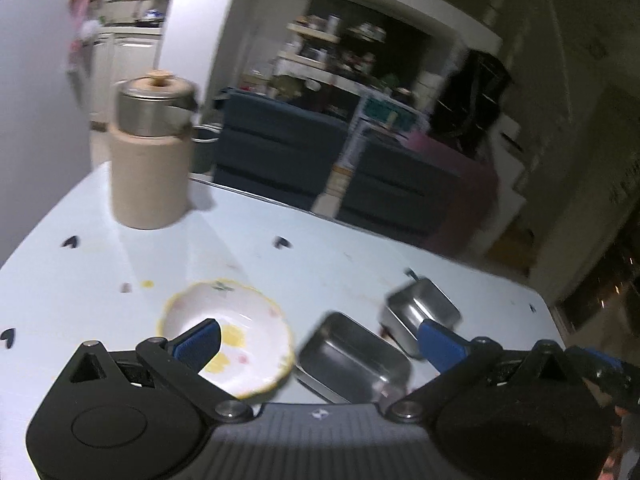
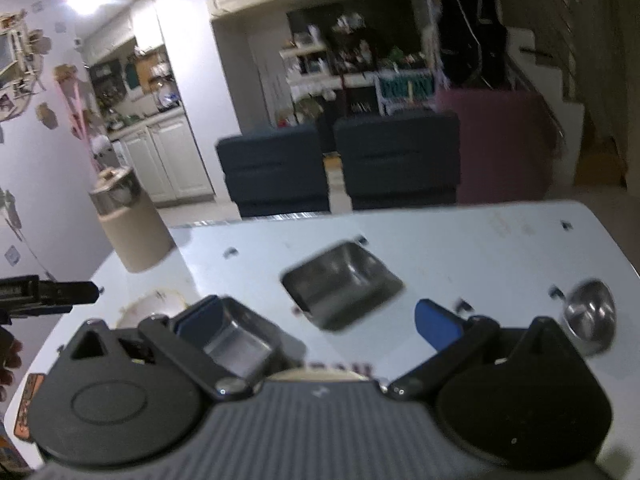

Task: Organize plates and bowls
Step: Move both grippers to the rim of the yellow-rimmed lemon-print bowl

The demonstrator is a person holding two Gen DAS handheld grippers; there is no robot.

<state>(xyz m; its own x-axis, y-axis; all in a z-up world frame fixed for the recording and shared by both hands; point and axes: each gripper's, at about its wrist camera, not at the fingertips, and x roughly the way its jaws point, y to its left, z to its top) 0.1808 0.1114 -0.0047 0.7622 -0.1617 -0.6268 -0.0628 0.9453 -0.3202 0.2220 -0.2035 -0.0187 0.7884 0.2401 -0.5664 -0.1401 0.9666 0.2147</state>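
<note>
We hold both tongs, left and right, agape above bowl and tins on the bench.

- Your left claw is spread wide, its blue pads far apart and nothing between them, angled down over the bench.
- Your right claw is equally wide and holds nothing, tilted down.
- In the right wrist view, your left claw pokes in at the left edge.

Steel trays shiny; bowl glazed ceramic w/ floral print; table smooth (slightly stained).
</note>
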